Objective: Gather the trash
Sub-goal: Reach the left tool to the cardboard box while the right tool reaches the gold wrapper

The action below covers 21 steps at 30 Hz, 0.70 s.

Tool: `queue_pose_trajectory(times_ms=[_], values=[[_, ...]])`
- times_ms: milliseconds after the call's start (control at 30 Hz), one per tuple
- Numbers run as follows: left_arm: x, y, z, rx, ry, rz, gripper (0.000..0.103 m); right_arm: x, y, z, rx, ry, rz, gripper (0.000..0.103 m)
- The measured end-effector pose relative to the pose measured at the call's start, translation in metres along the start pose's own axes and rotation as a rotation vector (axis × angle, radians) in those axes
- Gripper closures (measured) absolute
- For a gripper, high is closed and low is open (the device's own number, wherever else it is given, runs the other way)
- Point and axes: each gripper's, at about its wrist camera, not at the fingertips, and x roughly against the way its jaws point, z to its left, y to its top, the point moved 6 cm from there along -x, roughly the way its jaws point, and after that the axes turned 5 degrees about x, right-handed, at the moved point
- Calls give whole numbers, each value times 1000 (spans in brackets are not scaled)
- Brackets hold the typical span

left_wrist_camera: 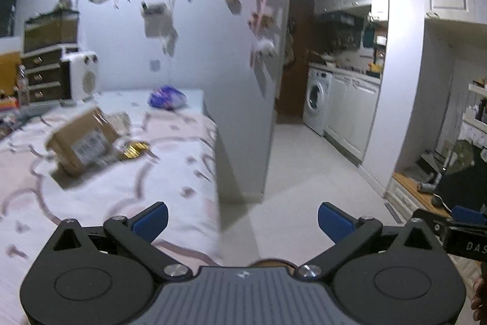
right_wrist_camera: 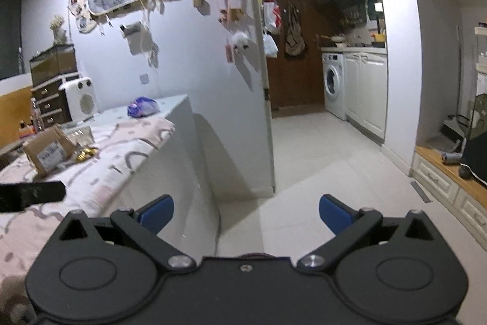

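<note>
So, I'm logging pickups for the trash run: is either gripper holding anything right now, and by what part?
Nothing is held. The left gripper and right gripper are both open and empty; the cardboard box and gold wrapper lie untouched on the bed.

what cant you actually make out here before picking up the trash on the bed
- Cardboard box label: motion blur in the left wrist view, too small in the right wrist view.
- Gold wrapper: blurred; kind unclear.
- Purple bag: contents too small to tell.
- Bed's left side: cut off by the frame edge.
- Any trash bin: none in view.
- Both claws, left and right, open and empty.
</note>
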Motion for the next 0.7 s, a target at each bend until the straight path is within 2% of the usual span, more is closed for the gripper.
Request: queue_pose_trajectory(times_ms=[200, 400, 500, 567, 700], values=[[14, 35, 43, -40, 47, -63, 0, -3, 16, 29, -13, 44, -33, 0], [3, 67, 92, -53, 59, -71, 0, -11, 32, 59, -47, 99, -55, 0], [-10, 81, 124, -19, 83, -53, 0, -15, 39, 76, -45, 121, -53, 0], [-22, 88, 151, 37, 102, -27, 0, -19, 41, 85, -45, 133, -48, 0], [-47, 94, 202, 174, 89, 27, 0, -24, 44, 101, -42, 145, -41, 0]])
